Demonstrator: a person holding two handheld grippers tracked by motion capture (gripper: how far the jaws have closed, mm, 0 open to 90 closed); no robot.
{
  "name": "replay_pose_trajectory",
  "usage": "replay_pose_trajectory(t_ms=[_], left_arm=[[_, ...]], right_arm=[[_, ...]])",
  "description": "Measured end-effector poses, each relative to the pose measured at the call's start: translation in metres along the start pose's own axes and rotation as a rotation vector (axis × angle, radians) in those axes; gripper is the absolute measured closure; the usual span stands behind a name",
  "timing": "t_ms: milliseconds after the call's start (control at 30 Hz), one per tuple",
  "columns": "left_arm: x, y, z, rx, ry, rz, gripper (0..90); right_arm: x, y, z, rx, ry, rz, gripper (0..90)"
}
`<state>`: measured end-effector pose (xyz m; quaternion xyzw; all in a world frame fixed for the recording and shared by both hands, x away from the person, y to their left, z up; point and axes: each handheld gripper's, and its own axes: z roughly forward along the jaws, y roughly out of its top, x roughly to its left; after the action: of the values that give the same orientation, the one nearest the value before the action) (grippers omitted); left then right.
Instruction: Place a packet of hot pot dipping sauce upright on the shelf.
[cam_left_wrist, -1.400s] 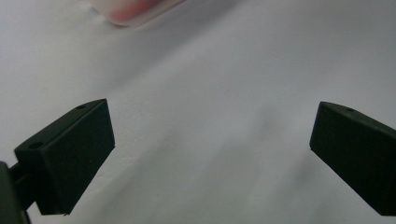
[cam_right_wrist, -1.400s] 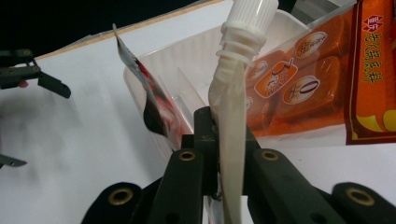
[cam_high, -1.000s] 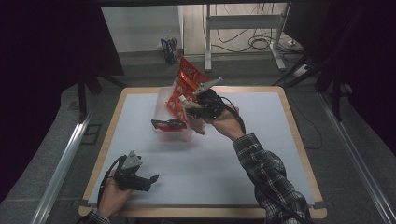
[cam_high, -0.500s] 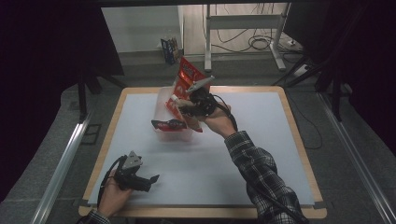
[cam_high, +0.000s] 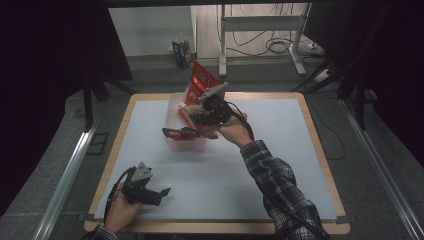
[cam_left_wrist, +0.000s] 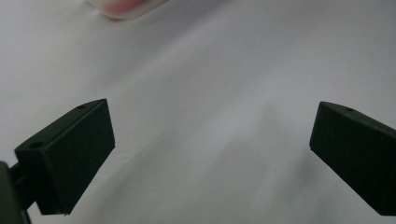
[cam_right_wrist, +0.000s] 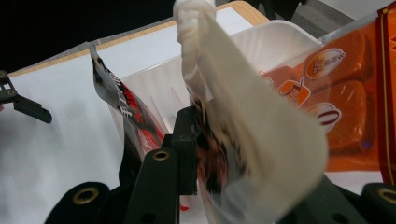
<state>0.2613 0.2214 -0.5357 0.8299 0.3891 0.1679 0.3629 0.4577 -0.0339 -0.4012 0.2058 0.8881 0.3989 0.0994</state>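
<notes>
A clear plastic bin (cam_high: 174, 106) stands on the white mat toward the back. An orange-red snack pack (cam_high: 200, 80) leans up out of it, and a dark red pack (cam_high: 180, 133) pokes over its near-left rim. My right gripper (cam_high: 199, 115) hovers over the bin. In the right gripper view a white-backed packet (cam_right_wrist: 243, 93) stands between the jaws of the right gripper (cam_right_wrist: 247, 163). Those jaws have just been opening, and the packet is still between them. The left gripper (cam_high: 163, 192) rests at the front left, open and empty (cam_left_wrist: 212, 149).
The white mat (cam_high: 280, 165) has a wooden border (cam_high: 320, 150). Metal rails run along both sides of the table. Behind it, on the floor, are a small carton (cam_high: 182, 50), a metal stand (cam_high: 260, 30) and cables.
The right hand has edged a little over the bin with the packet. The left hand and its gripper have stayed where they were.
</notes>
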Motion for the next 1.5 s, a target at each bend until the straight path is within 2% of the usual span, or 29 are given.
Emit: replay_pose_trajectory(t_ms=[600,700,933,1500], left_arm=[[-0.001,0.000,0.002,0.021,-0.003,0.011,0.0],[-0.001,0.000,0.003,0.024,-0.002,0.014,0.0],[-0.001,0.000,0.003,0.028,0.000,0.016,0.0],[-0.001,0.000,0.004,0.039,-0.002,0.019,0.0]], right_arm=[[-0.012,-0.036,-0.009,0.024,0.031,0.028,68.3],[-0.011,-0.040,-0.012,0.020,0.016,0.014,77.5],[-0.005,-0.033,-0.008,0.035,-0.009,-0.042,83.7],[-0.001,-0.010,0.013,0.006,-0.018,-0.068,87.1]])
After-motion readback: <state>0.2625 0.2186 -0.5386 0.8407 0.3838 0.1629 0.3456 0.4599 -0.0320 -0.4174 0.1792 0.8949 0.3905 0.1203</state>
